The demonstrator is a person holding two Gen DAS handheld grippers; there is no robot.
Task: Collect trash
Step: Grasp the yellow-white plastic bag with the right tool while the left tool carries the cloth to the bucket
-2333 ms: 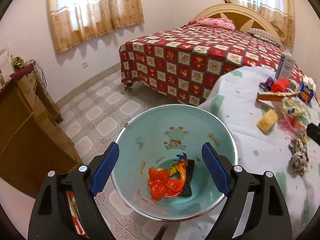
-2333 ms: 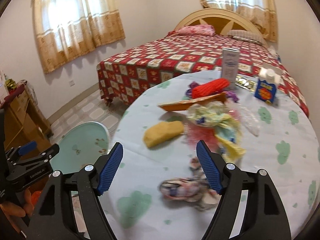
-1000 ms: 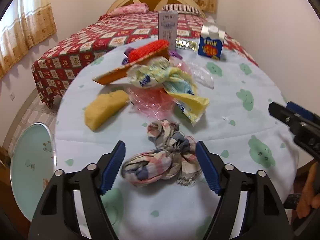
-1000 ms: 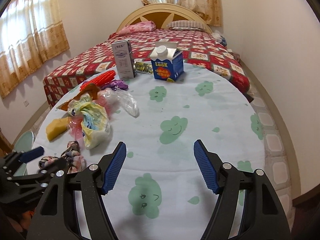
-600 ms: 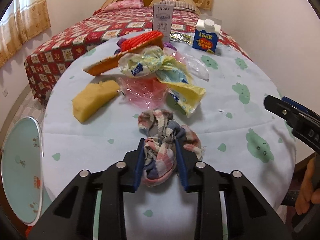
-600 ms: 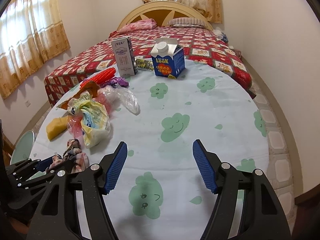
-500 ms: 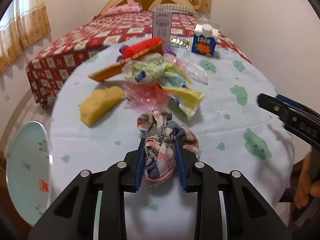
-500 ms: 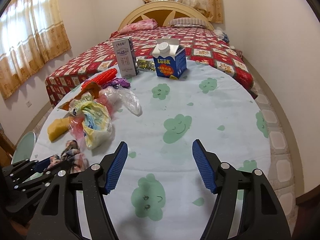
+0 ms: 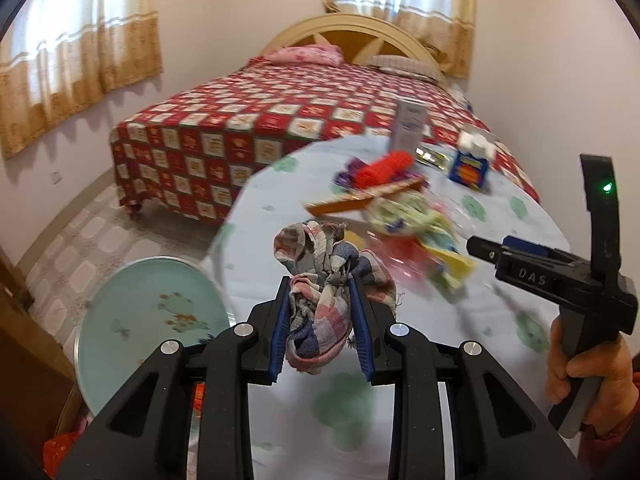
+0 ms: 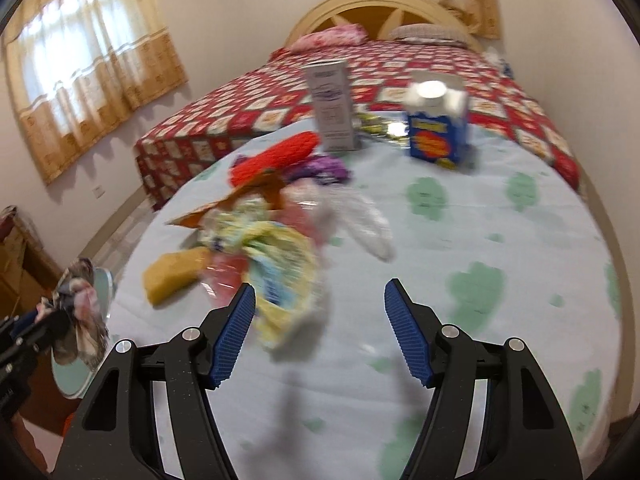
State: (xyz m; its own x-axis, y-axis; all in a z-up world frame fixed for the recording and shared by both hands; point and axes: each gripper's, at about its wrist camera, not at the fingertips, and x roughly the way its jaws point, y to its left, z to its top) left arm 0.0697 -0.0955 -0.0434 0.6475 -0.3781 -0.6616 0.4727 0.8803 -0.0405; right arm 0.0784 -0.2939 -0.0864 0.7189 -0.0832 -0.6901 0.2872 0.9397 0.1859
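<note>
My left gripper (image 9: 322, 328) is shut on a crumpled plaid rag (image 9: 320, 280) and holds it lifted above the table's left edge; the rag also shows in the right wrist view (image 10: 78, 312). A light green basin (image 9: 148, 320) with trash in it sits low to the left, beside the table. My right gripper (image 10: 320, 330) is open and empty above the table, just right of a yellow-green wrapper (image 10: 276, 260). A pile of trash lies on the table: a yellow sponge (image 10: 176, 272), a red net (image 10: 276, 158), clear plastic (image 10: 360, 216).
A grey carton (image 10: 332, 106) and a blue milk carton (image 10: 438, 126) stand at the table's far side. A bed with a red checked cover (image 9: 280, 120) is behind. A brown wooden cabinet (image 9: 24, 360) stands at the left. The round table (image 10: 500, 240) has a cloth with green prints.
My left gripper closed on the rag, lifted it off the table and swung left toward the basin. My right gripper moved left toward the trash pile.
</note>
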